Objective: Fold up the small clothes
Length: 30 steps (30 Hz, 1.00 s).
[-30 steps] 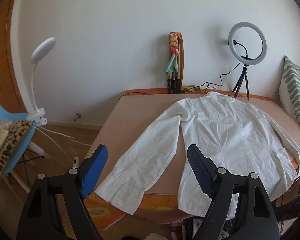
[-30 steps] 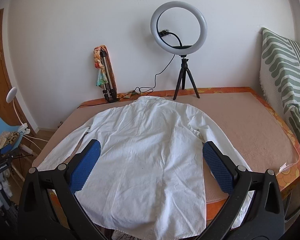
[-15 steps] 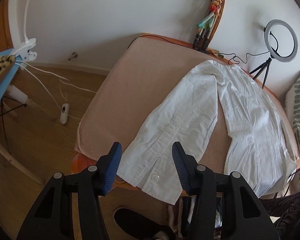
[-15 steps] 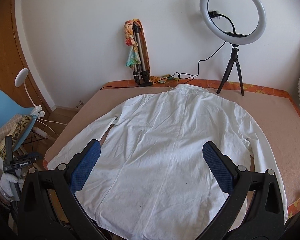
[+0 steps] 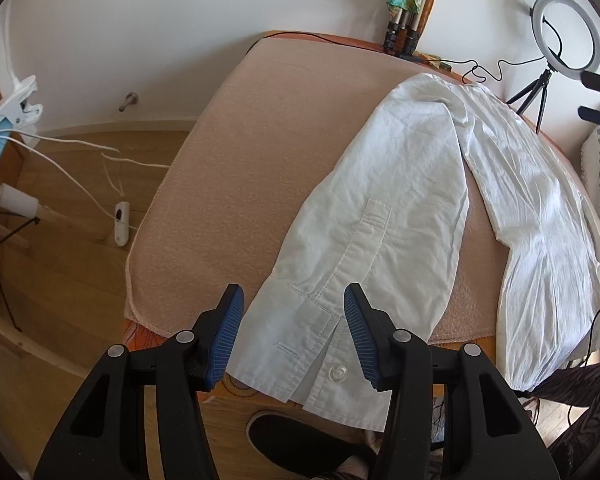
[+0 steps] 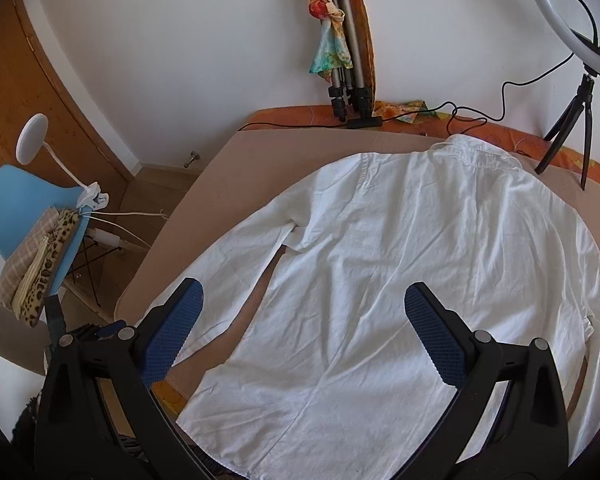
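Observation:
A white long-sleeved shirt (image 6: 420, 240) lies spread back-up on the beige blanket (image 6: 228, 160) of a bed. Its left sleeve (image 5: 400, 200) runs toward the near edge, and the buttoned cuff (image 5: 312, 344) hangs over that edge. My left gripper (image 5: 293, 292) points down at the cuff with its jaws half apart. The cuff lies between the blue pads (image 5: 230, 328), which do not press on it. My right gripper (image 6: 303, 286) hovers wide open above the lower back of the shirt, holding nothing.
A ring light on a small tripod (image 6: 586, 92) and a folded tripod wrapped in a scarf (image 6: 348, 60) stand at the far edge, with a cable between them. A blue chair (image 6: 24, 200) with clothes and a clip lamp (image 6: 32, 140) stands left. A dark shoe (image 5: 300, 444) is below.
My left gripper sank and tipped down onto the sleeve cuff, and its jaws narrowed. My right gripper swept across above the shirt and tilted down, staying wide open.

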Each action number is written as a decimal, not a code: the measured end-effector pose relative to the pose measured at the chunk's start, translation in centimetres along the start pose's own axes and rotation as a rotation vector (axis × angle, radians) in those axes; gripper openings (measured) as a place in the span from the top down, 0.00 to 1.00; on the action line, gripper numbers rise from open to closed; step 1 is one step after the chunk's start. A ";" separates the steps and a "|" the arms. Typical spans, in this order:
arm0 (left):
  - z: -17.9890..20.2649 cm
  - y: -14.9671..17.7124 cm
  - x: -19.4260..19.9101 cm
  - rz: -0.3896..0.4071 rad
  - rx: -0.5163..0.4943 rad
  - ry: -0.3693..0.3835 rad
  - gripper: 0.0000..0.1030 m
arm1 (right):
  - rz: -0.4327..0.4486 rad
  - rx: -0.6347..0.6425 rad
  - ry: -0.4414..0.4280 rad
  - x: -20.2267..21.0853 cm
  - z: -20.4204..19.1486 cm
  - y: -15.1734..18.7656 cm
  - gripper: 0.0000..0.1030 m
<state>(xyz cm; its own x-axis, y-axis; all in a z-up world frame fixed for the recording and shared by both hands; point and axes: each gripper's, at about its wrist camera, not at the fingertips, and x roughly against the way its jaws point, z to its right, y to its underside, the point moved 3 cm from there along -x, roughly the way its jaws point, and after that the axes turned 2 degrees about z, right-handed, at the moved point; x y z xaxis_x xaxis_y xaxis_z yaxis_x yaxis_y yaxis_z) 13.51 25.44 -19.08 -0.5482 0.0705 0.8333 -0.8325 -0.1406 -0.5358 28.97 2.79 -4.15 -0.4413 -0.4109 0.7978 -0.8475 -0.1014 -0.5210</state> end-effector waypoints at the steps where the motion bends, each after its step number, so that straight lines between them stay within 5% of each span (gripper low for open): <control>1: 0.1 0.0 -0.2 -0.004 -0.007 0.007 0.54 | -0.021 -0.007 -0.006 -1.3 -0.3 -0.6 0.05; 8: 0.6 0.0 -1.2 -0.010 -0.059 0.013 0.73 | -0.124 -0.016 0.003 -9.1 -2.4 -3.4 0.10; 12: 0.2 -0.2 -1.2 0.015 -0.057 0.021 0.92 | -0.158 -0.006 0.020 -12.7 -3.8 -4.0 0.10; 18: -0.1 -0.3 -0.3 0.055 -0.020 0.101 0.96 | -0.220 0.007 0.030 -17.8 -6.1 -4.1 0.10; 21: 0.2 -0.7 1.2 0.101 0.017 0.213 0.98 | -0.246 0.027 0.049 -20.0 -7.2 -4.4 0.10; 30: 3.5 -1.0 3.5 0.134 -0.023 0.367 0.98 | -0.316 0.082 0.154 -25.3 -9.4 -5.2 0.10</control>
<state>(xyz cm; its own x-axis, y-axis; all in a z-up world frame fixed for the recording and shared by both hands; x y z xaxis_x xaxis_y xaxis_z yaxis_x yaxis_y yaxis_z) 12.75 22.42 -15.17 -0.6409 0.4017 0.6541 -0.7508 -0.1507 -0.6431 41.80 22.20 -18.83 -0.2064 -0.2066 0.9564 -0.9252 -0.2768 -0.2594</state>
